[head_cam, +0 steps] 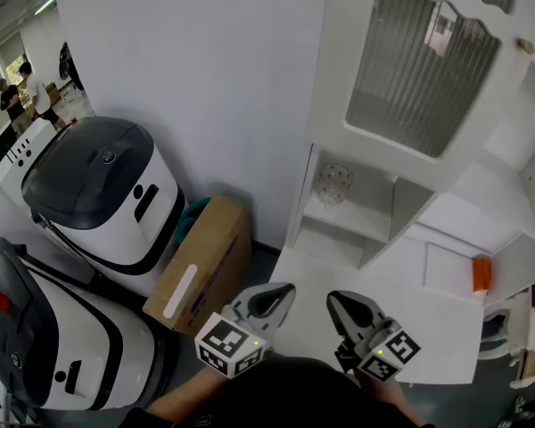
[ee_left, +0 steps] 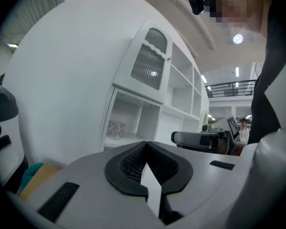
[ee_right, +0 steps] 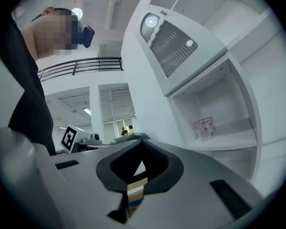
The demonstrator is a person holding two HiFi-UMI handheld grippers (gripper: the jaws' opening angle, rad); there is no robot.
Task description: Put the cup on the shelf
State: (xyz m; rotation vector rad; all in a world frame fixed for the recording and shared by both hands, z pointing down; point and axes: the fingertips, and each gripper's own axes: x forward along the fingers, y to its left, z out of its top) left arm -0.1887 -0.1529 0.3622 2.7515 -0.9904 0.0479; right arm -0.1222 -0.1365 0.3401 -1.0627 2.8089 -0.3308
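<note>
A clear glass cup point(head_cam: 334, 183) stands upright in the left open compartment of the white shelf unit point(head_cam: 374, 239). The same cup point(ee_left: 116, 129) appears in the left gripper view, and the cup point(ee_right: 204, 128) shows in the right gripper view too. My left gripper point(head_cam: 285, 289) and right gripper point(head_cam: 333, 298) hover side by side low in the head view, well short of the cup. Both are shut and hold nothing. The left gripper point(ee_left: 145, 144) and right gripper point(ee_right: 143, 142) each show their black pads meeting at the tips.
A ribbed glass door point(head_cam: 419, 69) hangs above the cup's compartment. An orange object point(head_cam: 481, 275) lies on the unit's white ledge point(head_cam: 428, 328). Left of the unit sit a cardboard box point(head_cam: 201, 266) and two white-and-black machines point(head_cam: 107, 194). People point(head_cam: 22, 92) stand far back left.
</note>
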